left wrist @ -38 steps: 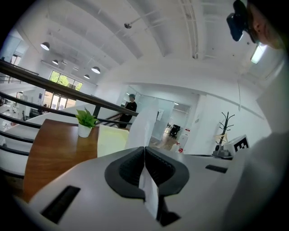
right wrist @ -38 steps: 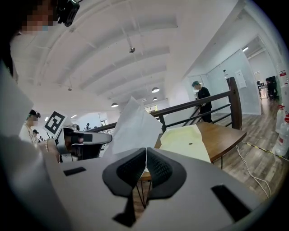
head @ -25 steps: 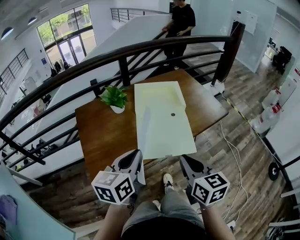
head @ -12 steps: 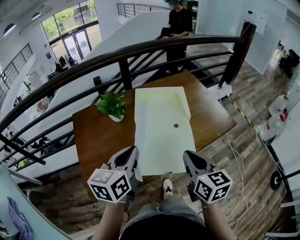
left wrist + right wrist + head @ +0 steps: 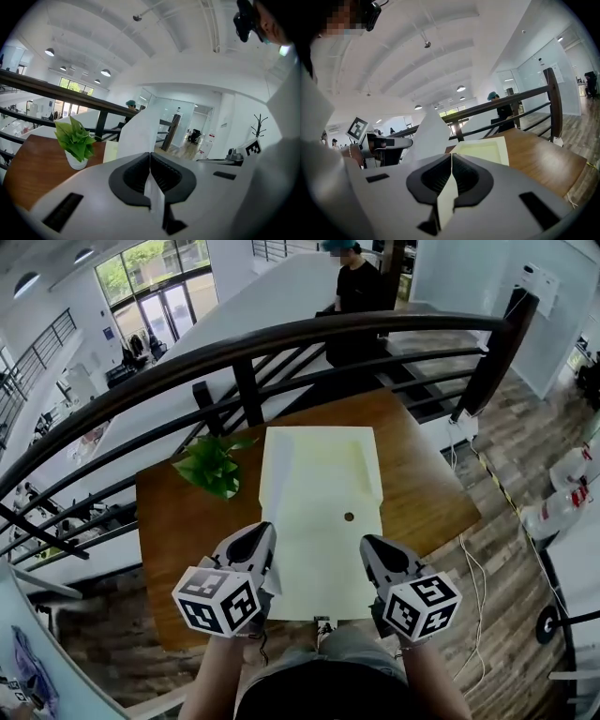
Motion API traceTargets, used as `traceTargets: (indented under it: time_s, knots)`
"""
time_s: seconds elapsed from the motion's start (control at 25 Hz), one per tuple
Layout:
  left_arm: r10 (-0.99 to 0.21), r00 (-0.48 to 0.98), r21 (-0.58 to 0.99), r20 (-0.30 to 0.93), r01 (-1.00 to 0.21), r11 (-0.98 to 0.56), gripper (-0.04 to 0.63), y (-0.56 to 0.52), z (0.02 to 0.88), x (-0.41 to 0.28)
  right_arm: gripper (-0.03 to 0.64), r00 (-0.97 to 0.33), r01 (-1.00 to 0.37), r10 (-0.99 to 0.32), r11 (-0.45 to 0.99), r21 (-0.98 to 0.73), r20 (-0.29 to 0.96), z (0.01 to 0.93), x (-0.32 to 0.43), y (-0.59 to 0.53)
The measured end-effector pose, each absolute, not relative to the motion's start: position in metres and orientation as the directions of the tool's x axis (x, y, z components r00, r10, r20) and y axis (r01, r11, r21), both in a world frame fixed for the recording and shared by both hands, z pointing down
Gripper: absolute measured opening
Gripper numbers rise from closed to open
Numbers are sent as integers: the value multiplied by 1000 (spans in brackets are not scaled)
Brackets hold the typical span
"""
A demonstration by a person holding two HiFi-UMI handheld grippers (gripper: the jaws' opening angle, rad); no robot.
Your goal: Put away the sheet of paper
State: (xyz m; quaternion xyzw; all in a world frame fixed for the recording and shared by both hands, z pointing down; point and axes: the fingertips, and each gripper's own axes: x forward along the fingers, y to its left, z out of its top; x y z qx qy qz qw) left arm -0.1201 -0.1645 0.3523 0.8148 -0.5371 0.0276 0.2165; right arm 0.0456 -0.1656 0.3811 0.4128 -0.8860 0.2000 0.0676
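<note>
A large pale yellow sheet of paper [image 5: 319, 493] lies lengthwise on the brown wooden table [image 5: 422, 493], and its near end hangs past the table's front edge. A small dark dot [image 5: 349, 517] marks the sheet. My left gripper [image 5: 256, 545] is shut on the sheet's near left corner. My right gripper [image 5: 374, 551] is shut on the near right corner. In the left gripper view the paper [image 5: 139, 133] rises out of the shut left gripper [image 5: 151, 174]. In the right gripper view a strip of paper [image 5: 483, 151] is pinched in the right gripper [image 5: 451, 176].
A small potted green plant [image 5: 214, 465] stands on the table just left of the sheet. A dark curved railing [image 5: 281, 343] runs behind the table. A person in black [image 5: 354, 292] stands beyond it. Wood floor with cables [image 5: 473, 568] lies to the right.
The sheet's near end has come toward me over the table's front edge, with both grippers still on its near corners. The view has shifted and the table sits more central.
</note>
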Motion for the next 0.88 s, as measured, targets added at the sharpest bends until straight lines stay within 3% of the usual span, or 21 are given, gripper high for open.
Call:
traceTargets:
  time_s: [0.4, 0.88]
  knots:
    - [-855, 406, 300, 323, -901, -314, 21, -203, 367, -99, 28, -688, -725, -664, 613, -314, 292, 390, 58, -212]
    - [-793, 427, 153, 434, -903, -402, 21, -217, 382, -83, 28, -688, -724, -648, 592, -353, 326, 408, 67, -225]
